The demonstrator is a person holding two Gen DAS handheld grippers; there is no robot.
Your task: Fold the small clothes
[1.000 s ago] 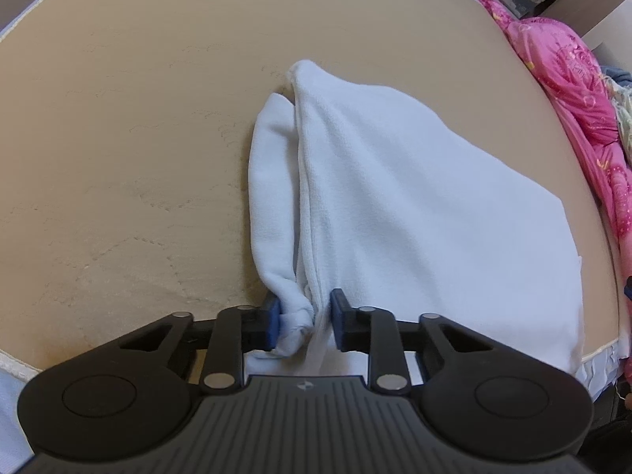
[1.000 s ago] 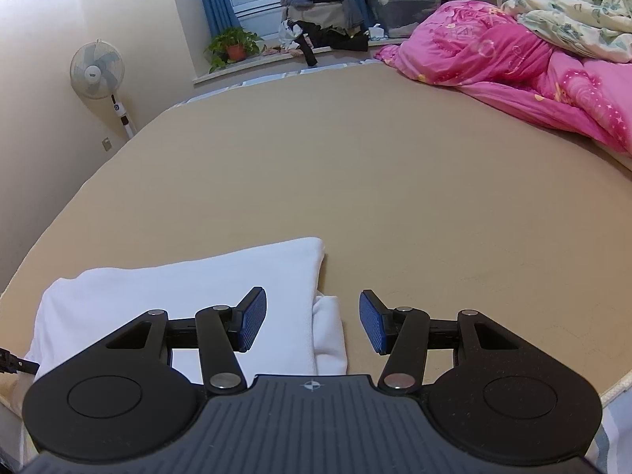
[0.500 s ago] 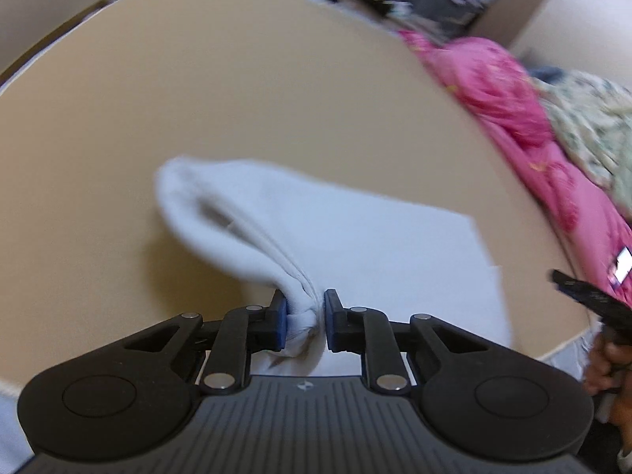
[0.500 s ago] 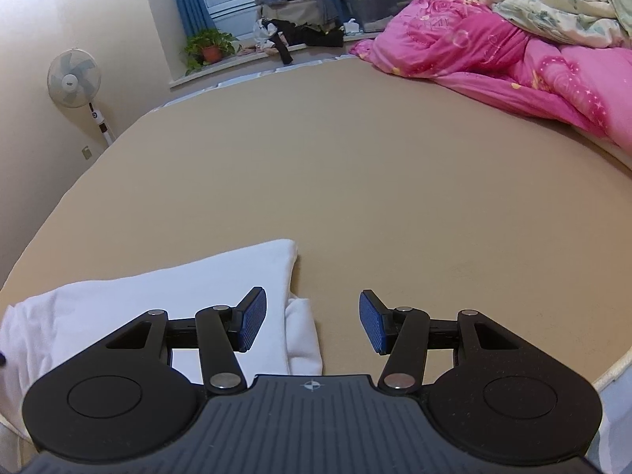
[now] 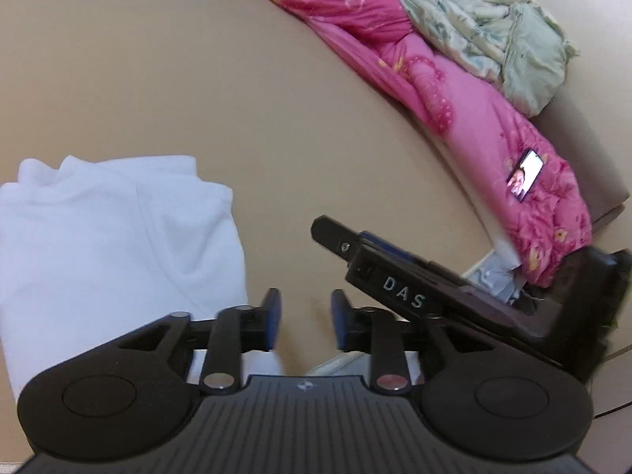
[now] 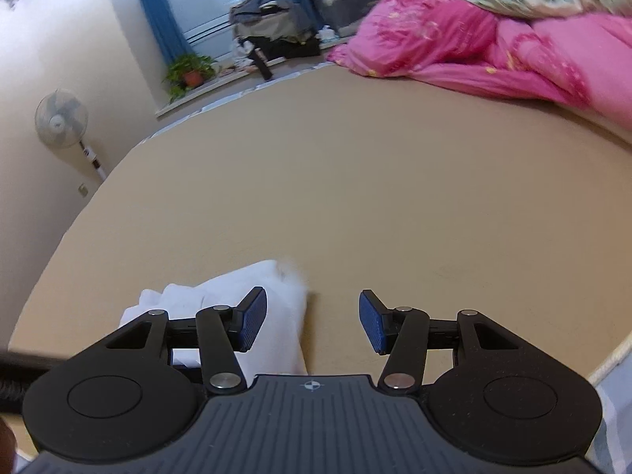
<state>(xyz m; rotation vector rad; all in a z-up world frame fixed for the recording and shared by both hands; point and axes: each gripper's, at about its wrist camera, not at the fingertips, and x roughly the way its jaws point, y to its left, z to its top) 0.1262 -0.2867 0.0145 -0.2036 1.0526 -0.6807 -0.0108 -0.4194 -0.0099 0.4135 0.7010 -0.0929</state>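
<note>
Swung rightward off the white garment (image 5: 118, 237), the left gripper (image 5: 304, 318) has just been opening, nothing between its parted jaws. Beyond both claws stretches a tan bed (image 6: 355, 197) with a pink quilt (image 5: 454, 91) heaped far right. Folded cloth lies left of each claw. Only the right wrist view, its own gripper (image 6: 312, 322) gaping empty, shows window curtains (image 6: 154, 15), fan (image 6: 61, 122) and potted plant (image 6: 189, 73); only the left shows a phone (image 5: 527, 173).
</note>
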